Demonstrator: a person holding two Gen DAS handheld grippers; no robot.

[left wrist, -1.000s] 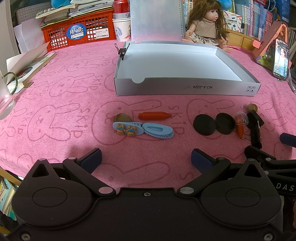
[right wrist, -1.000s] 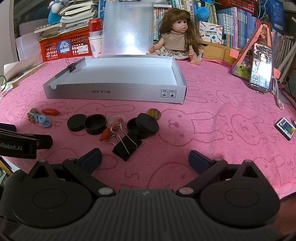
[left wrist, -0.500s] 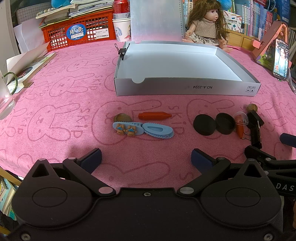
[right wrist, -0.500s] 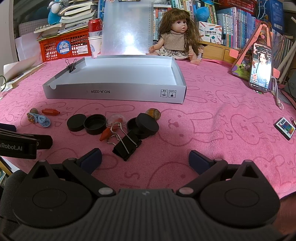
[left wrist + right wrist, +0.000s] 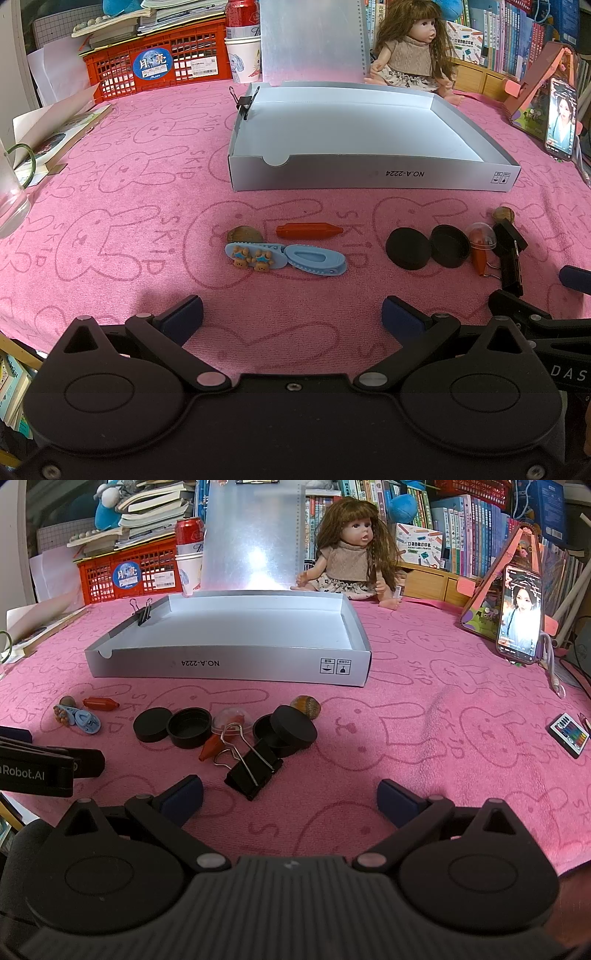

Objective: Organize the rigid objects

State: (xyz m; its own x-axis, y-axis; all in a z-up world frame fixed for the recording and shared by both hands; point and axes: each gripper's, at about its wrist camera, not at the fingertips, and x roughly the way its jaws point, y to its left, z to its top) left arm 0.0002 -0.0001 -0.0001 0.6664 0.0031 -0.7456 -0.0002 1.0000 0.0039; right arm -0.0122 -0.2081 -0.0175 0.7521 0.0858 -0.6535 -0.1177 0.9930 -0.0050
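both tongs hover with jaws apart, holding nothing: left gripper (image 5: 291, 314), right gripper (image 5: 290, 794). the binder clip (image 5: 253, 771) lies at 12 o'clock just ahead of the right one, touching the black tubs (image 5: 286, 729), tray (image 5: 229, 664) beyond. it looks light, stiff and springy; best pinched across its black body, not the wire loops. the carrot toy (image 5: 210, 749) is partly hidden.

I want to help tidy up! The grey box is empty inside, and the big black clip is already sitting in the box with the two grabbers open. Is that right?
Not quite. The big black clip is not in the grey box; it lies on the pink cloth in front of it, as the right wrist view shows. The box is empty inside, and the left gripper and right gripper are both open.
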